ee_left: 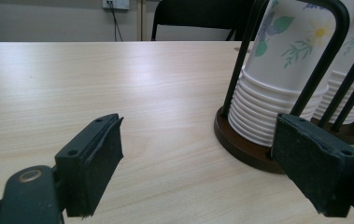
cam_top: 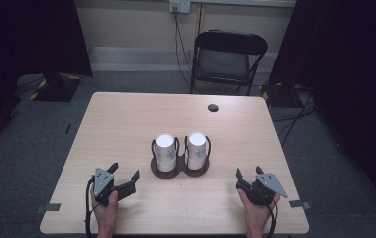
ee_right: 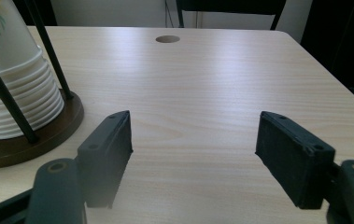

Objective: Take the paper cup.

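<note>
Two stacks of upside-down white paper cups with flower prints, the left stack (cam_top: 165, 151) and the right stack (cam_top: 197, 148), stand in a dark brown double holder (cam_top: 179, 171) with black wire loops at the table's middle. My left gripper (cam_top: 125, 171) rests near the front left edge, open and empty. In the left gripper view its open jaws (ee_left: 198, 135) point past the nearer cup stack (ee_left: 282, 70) and the holder base (ee_left: 240, 144). My right gripper (cam_top: 248, 171) sits at the front right, open, with nothing between its pads (ee_right: 195, 126). A cup stack (ee_right: 11, 79) stands to its left.
The light wooden table (cam_top: 126, 124) has a round cable hole (cam_top: 214, 107) near its far edge, also seen from the right gripper (ee_right: 167, 39). A black folding chair (cam_top: 227, 57) stands beyond the table. Dark curtains hang at both sides.
</note>
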A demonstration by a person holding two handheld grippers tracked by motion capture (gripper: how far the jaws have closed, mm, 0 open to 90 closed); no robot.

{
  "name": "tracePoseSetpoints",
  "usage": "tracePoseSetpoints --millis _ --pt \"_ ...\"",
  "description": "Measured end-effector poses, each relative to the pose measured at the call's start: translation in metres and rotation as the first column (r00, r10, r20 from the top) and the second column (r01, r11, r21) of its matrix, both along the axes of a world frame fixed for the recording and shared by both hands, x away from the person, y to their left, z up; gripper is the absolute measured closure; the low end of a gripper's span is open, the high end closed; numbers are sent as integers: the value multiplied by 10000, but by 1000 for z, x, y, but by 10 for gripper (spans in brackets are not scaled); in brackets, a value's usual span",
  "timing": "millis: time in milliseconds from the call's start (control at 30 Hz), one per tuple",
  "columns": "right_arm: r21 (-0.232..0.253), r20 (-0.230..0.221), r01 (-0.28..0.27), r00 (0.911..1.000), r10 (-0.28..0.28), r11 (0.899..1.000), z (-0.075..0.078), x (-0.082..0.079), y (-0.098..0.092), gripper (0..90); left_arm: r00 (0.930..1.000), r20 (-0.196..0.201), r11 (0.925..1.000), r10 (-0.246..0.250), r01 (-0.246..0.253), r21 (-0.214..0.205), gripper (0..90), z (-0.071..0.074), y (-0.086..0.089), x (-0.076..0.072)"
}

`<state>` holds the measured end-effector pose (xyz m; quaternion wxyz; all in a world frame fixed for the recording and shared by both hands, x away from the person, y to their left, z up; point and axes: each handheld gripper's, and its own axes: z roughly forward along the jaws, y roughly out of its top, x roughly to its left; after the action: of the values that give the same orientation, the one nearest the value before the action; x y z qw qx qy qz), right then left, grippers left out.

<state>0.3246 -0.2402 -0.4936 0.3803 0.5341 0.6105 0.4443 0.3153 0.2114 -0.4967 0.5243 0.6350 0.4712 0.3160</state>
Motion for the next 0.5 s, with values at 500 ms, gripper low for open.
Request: tracePoseSetpoints --millis 500 --pt "-174 -37 0 10000 -1 9998 0 0 2 267 9990 -385 9993 -222 233 288 169 1 -3 1"
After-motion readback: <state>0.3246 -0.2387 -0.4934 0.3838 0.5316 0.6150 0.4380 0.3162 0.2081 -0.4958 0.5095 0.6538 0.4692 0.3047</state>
